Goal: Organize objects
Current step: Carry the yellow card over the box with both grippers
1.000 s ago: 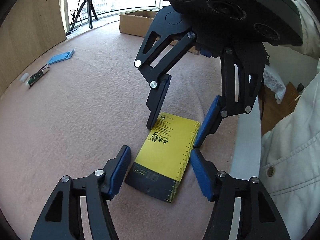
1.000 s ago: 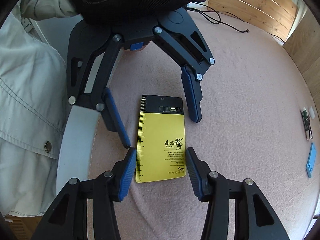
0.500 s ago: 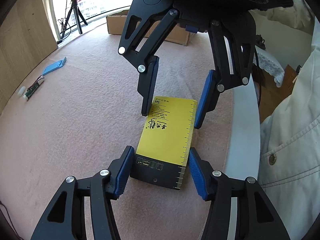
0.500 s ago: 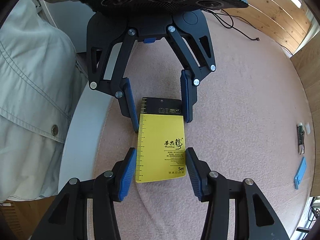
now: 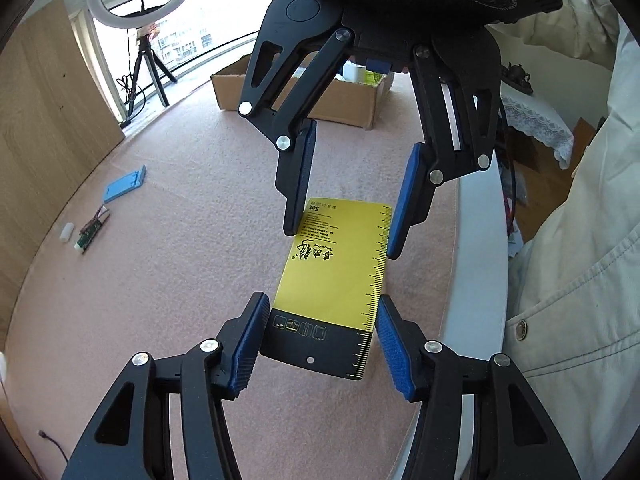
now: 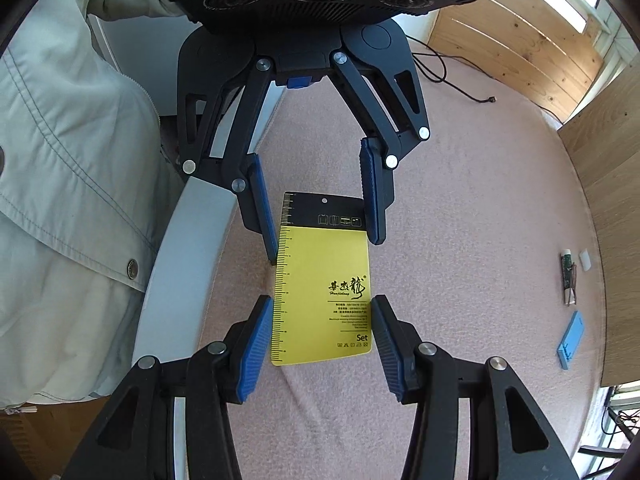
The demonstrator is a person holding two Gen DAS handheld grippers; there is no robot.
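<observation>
Left wrist view: my left gripper point(image 5: 318, 340) pinches black end of yellow card point(image 5: 336, 276); my right gripper point(image 5: 344, 228) clamps its far end. Beyond card: blue block point(image 5: 123, 187), cardboard box point(image 5: 340, 98).

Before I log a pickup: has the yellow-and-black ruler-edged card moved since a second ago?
Yes, upward: the yellow-and-black card has lifted off the pink cloth, gripped by the left tongs and right tongs.
</observation>
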